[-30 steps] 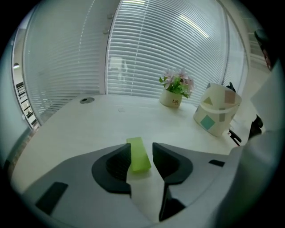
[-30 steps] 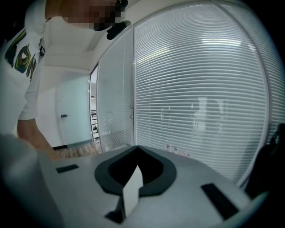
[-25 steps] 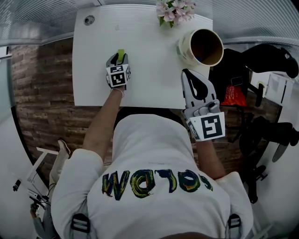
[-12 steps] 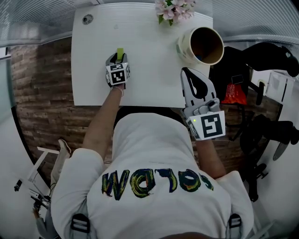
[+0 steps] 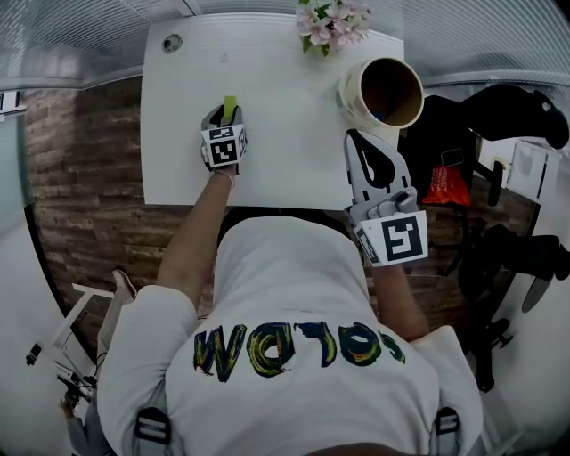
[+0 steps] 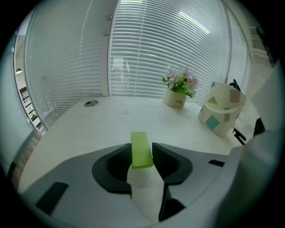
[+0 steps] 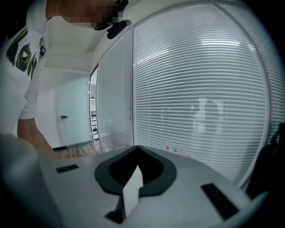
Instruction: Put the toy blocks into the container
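the green block (image 6: 141, 147) is seen between the jaws of the left gripper (image 5: 223, 117), which are closing on it. both dark pads are pressed against its long sides. its far end is pushed out past the jaw tips, toward the back of the white table (image 5: 285, 142). whether it rests on the table or is lifted just clear cannot be told.

the block is shown as a flat, narrow slab of plain lime green, with straight edges and no markings. in the head view only its far end (image 5: 230, 103) is left uncovered, above the marker cube.

the cream container (image 5: 353, 96) is placed near the table's far right corner, well apart from the block, with a pot of pink flowers (image 5: 333, 21) just beyond it. coloured shapes are seen on its wall from the left gripper view (image 6: 220, 116).

the right gripper (image 5: 357, 140) is held over the table's front right edge, near the container. its jaws (image 7: 136, 152) are brought together, with nothing between them.
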Available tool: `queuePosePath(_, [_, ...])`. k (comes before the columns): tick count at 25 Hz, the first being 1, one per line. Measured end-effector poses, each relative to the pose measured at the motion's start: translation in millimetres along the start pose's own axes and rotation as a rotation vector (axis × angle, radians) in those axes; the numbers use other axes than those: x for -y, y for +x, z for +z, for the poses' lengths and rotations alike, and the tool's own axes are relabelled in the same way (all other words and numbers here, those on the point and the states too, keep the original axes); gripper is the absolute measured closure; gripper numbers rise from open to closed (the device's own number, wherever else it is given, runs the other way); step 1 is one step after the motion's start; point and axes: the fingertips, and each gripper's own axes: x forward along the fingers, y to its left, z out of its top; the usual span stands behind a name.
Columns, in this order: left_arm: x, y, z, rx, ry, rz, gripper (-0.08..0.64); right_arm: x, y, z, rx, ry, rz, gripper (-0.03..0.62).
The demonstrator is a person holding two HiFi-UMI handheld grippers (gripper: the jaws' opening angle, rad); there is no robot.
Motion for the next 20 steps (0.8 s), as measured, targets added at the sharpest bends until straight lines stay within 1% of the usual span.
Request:
queuePosePath(2, [0, -8, 11, 0.023, 0.002, 0.002, 0.402, 2, -1, 4, 0.012, -0.004, -0.003, 0.584])
queuePosePath(6, [3, -32, 37, 0.086, -0.031, -0.003, 0.402, 7, -5, 13, 0.034, -0.013, -0.010, 0.584])
queuePosePath(13, [27, -99, 102, 0.245, -0.038, -0.061, 0.402, 15, -10, 26, 0.070, -0.019, -0.024, 0.584])
queuePosePath(20, [52, -178, 158, 0.390, 0.004, -0.107, 0.402, 20, -12, 41, 0.101, -0.022, -0.033, 0.584])
